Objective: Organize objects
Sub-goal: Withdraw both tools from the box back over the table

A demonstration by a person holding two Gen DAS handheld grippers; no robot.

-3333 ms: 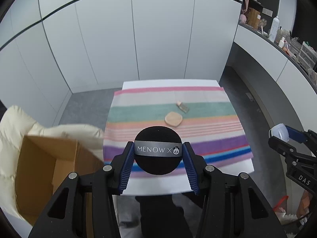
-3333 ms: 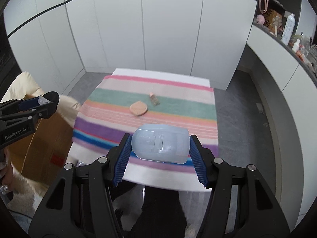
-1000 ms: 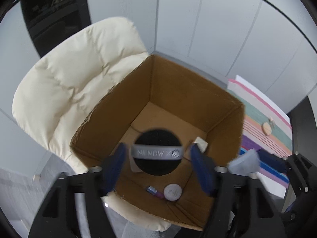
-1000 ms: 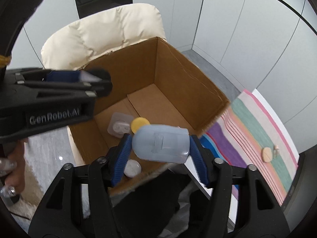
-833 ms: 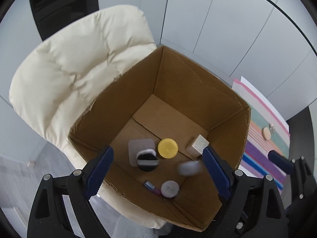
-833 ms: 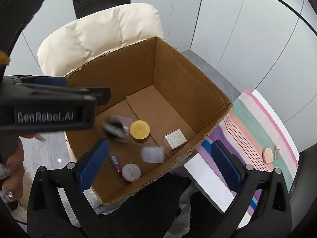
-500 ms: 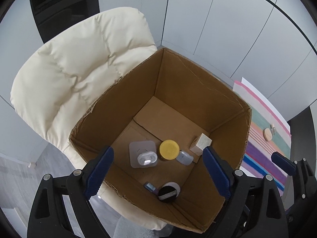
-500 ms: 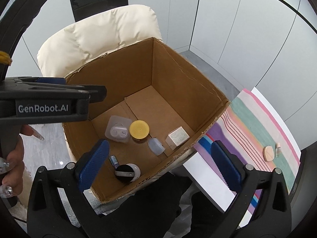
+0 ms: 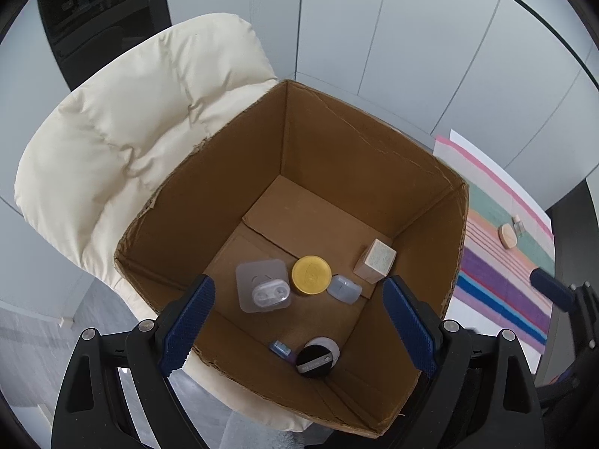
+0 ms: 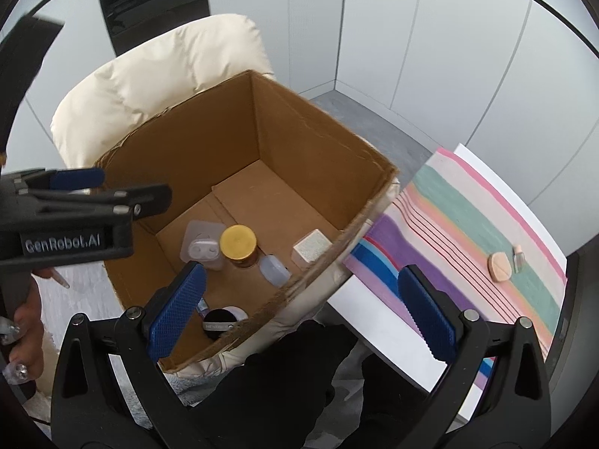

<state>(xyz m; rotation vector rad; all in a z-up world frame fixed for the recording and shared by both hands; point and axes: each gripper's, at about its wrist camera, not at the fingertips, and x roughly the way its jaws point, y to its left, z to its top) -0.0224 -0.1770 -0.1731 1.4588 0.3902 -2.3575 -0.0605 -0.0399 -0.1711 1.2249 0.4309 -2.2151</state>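
From my remote seat, I see both tools poised above an open cardboard box (image 9: 359,157) resting on a cream padded chair (image 9: 123,134); my left gripper (image 9: 297,323) has its jaws spread wide with nothing between them, and my right gripper (image 10: 299,307) likewise stands wide apart and empty, over the box's near rim. On the box floor lie a black round puff (image 9: 313,362) with a silver band, set atop a white round compact (image 9: 329,344) near the front wall; a small purple tube (image 9: 281,348) just beside it; a pale blue case (image 9: 344,289) touching a yellow-lidded jar (image 9: 311,275); a clear blister pack (image 9: 264,292) on the jar's other side; and a small white cube box (image 9: 375,261) by the right wall. Well apart, on the striped cloth (image 10: 449,232) over the white table (image 10: 370,314), a peach puff (image 10: 499,266) and a tiny bottle (image 10: 518,258) lie side by side. A hand (image 10: 22,321) grips the left tool's handle.
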